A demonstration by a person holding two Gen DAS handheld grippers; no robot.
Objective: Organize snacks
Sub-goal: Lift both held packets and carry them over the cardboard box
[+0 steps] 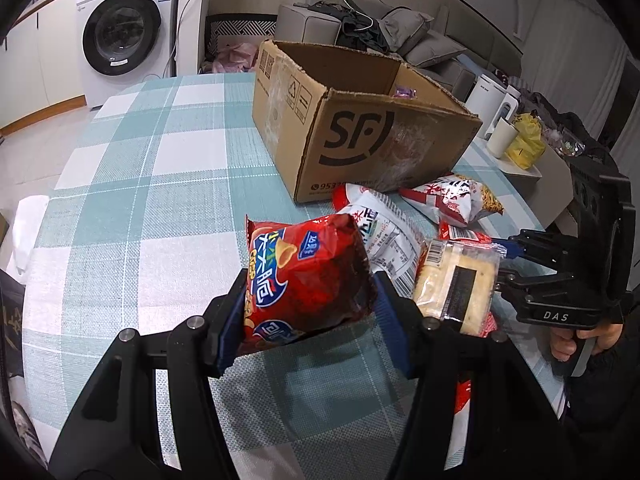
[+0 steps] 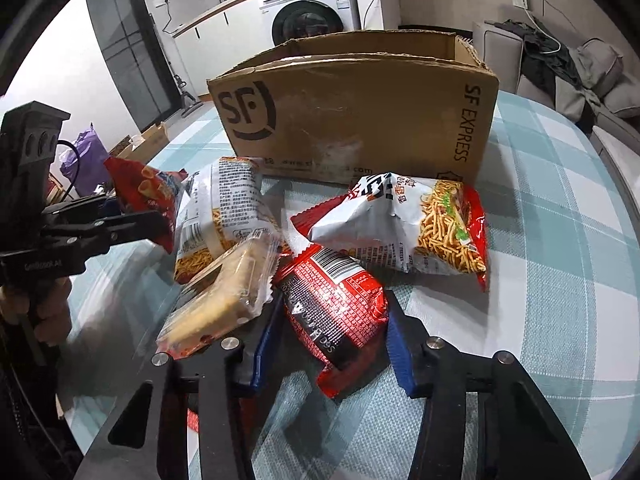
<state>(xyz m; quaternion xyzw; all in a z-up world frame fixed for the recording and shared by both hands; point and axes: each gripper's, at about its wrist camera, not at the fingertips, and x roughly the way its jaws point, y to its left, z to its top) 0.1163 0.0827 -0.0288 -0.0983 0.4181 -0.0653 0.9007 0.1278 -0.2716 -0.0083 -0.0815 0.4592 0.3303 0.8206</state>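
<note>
My left gripper [image 1: 310, 308] is shut on a red snack bag [image 1: 304, 272] and holds it above the checked tablecloth; the bag also shows in the right wrist view [image 2: 146, 196]. My right gripper [image 2: 330, 334] has a red and black snack packet [image 2: 336, 304] between its blue pads, which sit against its sides. An open SF cardboard box [image 1: 360, 128] stands behind the pile and shows in the right wrist view too [image 2: 352, 116]. A clear-wrapped cracker pack [image 2: 224, 296], a white noodle-snack bag [image 2: 222, 216] and a second noodle-snack bag [image 2: 404, 228] lie on the table.
The table is round with a teal checked cloth [image 1: 160, 200]. A washing machine [image 1: 124, 32] stands beyond the table, a grey sofa [image 1: 400, 36] with clothes behind the box. White appliances and a yellow bag [image 1: 524, 140] sit on a side surface at right.
</note>
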